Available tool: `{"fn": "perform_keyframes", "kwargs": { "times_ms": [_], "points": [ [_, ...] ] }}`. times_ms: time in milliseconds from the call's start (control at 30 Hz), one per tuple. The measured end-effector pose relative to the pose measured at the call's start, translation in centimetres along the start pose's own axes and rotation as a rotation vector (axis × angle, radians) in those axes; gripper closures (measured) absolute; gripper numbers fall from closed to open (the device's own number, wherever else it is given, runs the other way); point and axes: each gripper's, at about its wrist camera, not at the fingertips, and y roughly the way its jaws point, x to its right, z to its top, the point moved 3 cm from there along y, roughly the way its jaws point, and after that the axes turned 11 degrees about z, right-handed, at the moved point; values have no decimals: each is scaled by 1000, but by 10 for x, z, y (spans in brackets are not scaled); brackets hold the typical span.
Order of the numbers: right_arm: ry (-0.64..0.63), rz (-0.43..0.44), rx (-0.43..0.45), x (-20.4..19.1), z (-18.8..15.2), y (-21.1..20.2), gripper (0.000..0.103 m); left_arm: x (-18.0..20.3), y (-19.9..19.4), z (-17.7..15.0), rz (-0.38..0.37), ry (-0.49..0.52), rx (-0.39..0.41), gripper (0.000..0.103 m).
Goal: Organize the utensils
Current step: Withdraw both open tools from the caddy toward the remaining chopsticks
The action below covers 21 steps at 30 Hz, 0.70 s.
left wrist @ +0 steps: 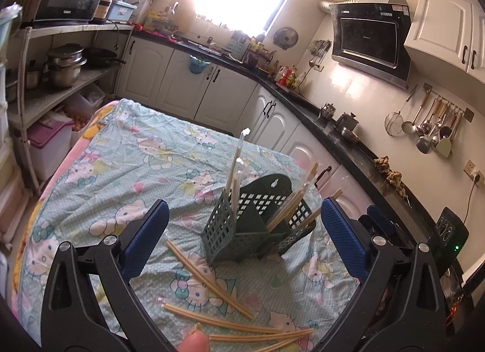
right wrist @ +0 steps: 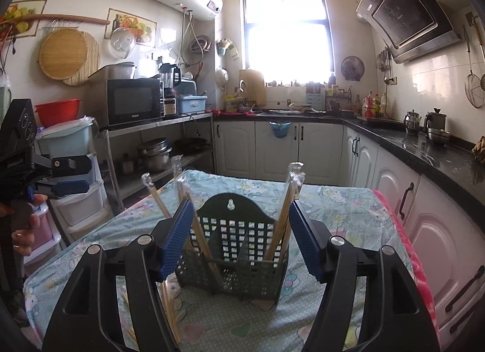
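A dark green slotted utensil holder [left wrist: 242, 230] stands on the Hello Kitty cloth table [left wrist: 121, 152]. Several wrapped chopstick pairs stand in its left [left wrist: 235, 179] and right [left wrist: 291, 203] compartments. Several more wrapped chopsticks [left wrist: 212, 282] lie loose on the cloth in front of it. My left gripper [left wrist: 242, 243] is open and empty, above the loose chopsticks. In the right wrist view the holder [right wrist: 236, 249] sits between the fingers of my open, empty right gripper [right wrist: 239, 237]. The left gripper [right wrist: 60, 176] shows at the far left there.
White cabinets and a black counter [left wrist: 348, 146] run behind and right of the table. A metal shelf [left wrist: 39, 94] with pots stands at the left. Plastic drawers [right wrist: 75, 200] stand by the table's left side.
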Motion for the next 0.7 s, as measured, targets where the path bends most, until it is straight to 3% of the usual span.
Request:
{"fn": "perform_keyframes", "kwargs": {
  "times_ms": [367,700],
  "points": [
    [-40,61,-77,-26,-20,-3,40,-17,3,-21,31,-29,-50,11],
    [-99,170,-173,-60,-40,-1,40,-30,8,-43,71,-28,-107,11]
  ]
}}
